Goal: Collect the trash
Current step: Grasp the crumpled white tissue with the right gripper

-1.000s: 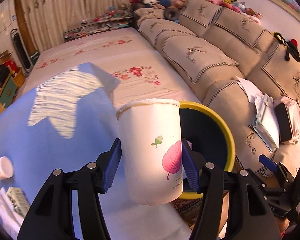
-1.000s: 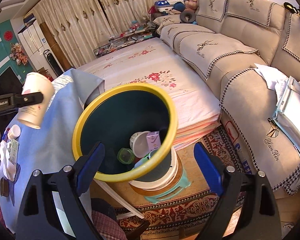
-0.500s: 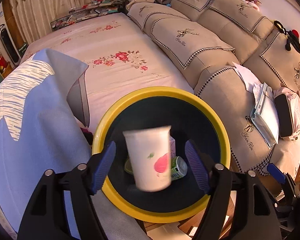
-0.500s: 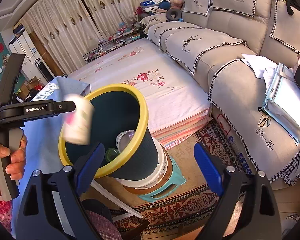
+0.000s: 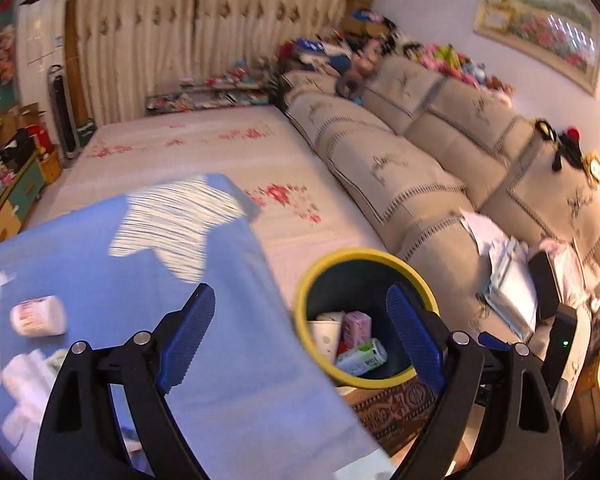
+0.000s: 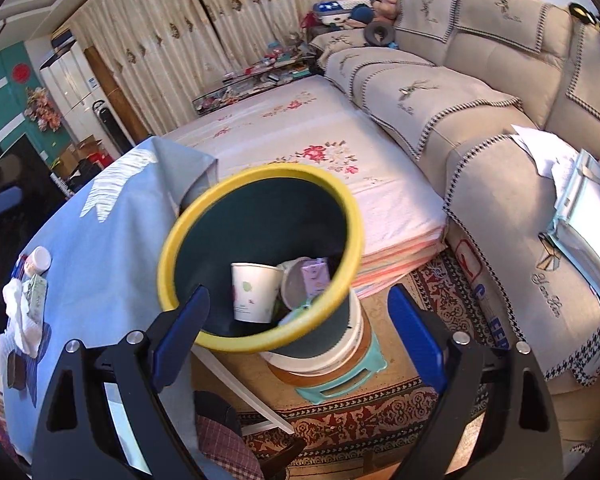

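Observation:
The white paper cup (image 6: 254, 296) with a pink leaf print lies inside the yellow-rimmed dark bin (image 6: 236, 345), beside a pink carton (image 6: 316, 278) and a white tub. In the left wrist view the cup (image 5: 326, 334) shows just under the bin rim (image 5: 364, 254), with a green can (image 5: 362, 356) beside it. My left gripper (image 5: 302, 336) hovers above the edge of the blue table (image 5: 220, 360), its jaws opening with nothing between them. My right gripper (image 6: 300, 336) is open in front of the bin, its pads not pressing on it.
On the blue tablecloth (image 6: 112, 264) lie a white bottle (image 5: 38, 316), crumpled tissues (image 5: 24, 380) and a small packet (image 6: 34, 296). The bin stands on a white bucket and a teal stool (image 6: 340, 380) on a patterned rug. A bed and a beige sofa lie beyond.
The left gripper let go of the paper cup, which dropped into the bin. Its jaws spread wider and it drew back up over the table. The right gripper hardly moved.

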`<state>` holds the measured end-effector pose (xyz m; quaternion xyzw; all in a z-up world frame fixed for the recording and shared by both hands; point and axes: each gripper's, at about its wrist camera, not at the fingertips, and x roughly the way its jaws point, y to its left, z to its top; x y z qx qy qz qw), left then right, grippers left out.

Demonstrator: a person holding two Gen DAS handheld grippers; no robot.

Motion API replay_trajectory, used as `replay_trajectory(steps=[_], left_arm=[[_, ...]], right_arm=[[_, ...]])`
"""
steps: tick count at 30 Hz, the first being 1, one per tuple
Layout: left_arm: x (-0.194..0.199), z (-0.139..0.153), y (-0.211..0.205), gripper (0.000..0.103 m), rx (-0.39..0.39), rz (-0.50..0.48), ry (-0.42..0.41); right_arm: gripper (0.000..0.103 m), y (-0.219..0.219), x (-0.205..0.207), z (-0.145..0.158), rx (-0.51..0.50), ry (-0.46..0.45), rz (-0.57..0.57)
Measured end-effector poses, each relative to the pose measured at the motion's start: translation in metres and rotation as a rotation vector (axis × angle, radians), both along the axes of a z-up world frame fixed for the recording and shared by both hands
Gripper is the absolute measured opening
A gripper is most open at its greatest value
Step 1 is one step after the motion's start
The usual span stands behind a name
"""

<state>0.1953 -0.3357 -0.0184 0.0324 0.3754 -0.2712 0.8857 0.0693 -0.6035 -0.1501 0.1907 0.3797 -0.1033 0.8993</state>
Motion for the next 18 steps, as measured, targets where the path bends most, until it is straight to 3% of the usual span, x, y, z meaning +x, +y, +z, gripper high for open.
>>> replay_trajectory(steps=[3, 9, 12, 18], left_arm=[[-0.003, 0.024, 0.068, 0.089, -0.032, 0.11, -0.059], [-0.012, 0.043, 0.204, 0.09, -0.041, 0.361, -0.189], [-0.018, 0.04, 0.266, 0.091, -0.032, 0.487, -0.222], [-0.041, 0.011, 0.36, 0.091, -0.045, 0.632, -0.195]], right_arm=[[0.086, 0.023, 0.013, 0.011, -0.017, -0.012, 0.048], [0.086, 0.089, 0.045, 0.035, -0.048, -0.032, 0.187], [0.086, 0.134, 0.065, 0.046, -0.051, -0.041, 0.291], [0.086, 0.241, 0.089, 0.062, -0.042, -0.065, 0.559]])
